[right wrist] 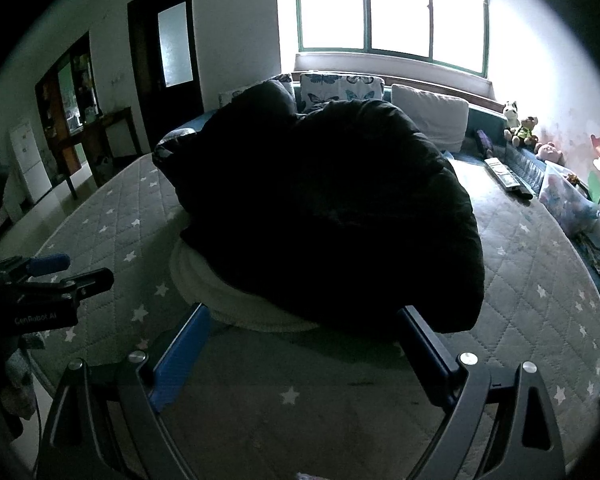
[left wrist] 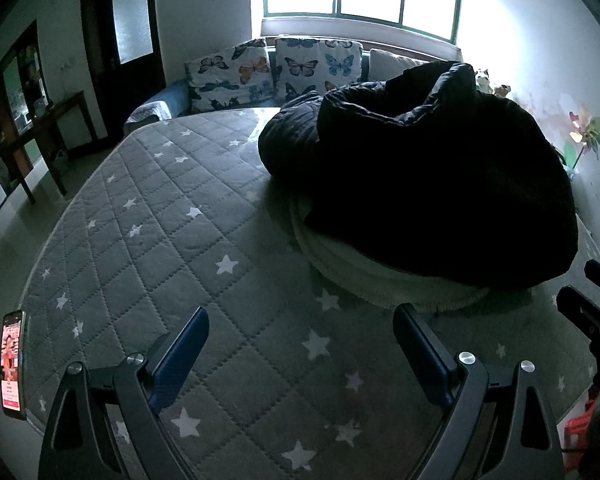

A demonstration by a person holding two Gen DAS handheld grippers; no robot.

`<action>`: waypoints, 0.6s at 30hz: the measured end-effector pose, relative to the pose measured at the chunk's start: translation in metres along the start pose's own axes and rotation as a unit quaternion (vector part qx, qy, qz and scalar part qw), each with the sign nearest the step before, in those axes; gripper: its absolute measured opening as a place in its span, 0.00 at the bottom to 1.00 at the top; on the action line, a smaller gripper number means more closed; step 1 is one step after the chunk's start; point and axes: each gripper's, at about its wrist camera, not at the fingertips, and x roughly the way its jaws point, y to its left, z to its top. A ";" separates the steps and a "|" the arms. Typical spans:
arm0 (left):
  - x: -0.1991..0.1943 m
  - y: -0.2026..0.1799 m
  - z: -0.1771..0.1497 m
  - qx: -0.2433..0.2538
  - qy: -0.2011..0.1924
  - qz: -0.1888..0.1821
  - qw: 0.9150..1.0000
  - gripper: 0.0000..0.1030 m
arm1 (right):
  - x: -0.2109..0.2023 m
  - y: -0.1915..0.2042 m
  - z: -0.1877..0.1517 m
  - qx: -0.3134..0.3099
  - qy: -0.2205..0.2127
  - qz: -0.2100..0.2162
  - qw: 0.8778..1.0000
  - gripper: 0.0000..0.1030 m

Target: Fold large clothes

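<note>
Black puffy coat [left wrist: 432,168] lies heaped on a white garment [left wrist: 380,276] at the middle right of the left wrist frame, on the star-patterned bed [left wrist: 172,216]. Left tongs [left wrist: 300,320] and right tongs [right wrist: 302,320] both stand wide apart, empty, near the heap.

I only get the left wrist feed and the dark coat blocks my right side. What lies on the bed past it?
Observer: A remote control lies beyond the coat, near the far right edge of the bed.
Operator: Anything by the wall there?
Observer: A clear bag of colourful items sits beside the wall.
Operator: Is the right gripper holding anything?
Observer: No. The right gripper is open, jaws apart, just short of the white garment under the coat.
</note>
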 end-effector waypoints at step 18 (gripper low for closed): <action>-0.002 0.001 0.001 0.000 -0.002 0.001 1.000 0.96 | 0.000 0.002 0.000 0.000 0.001 0.002 1.000 0.98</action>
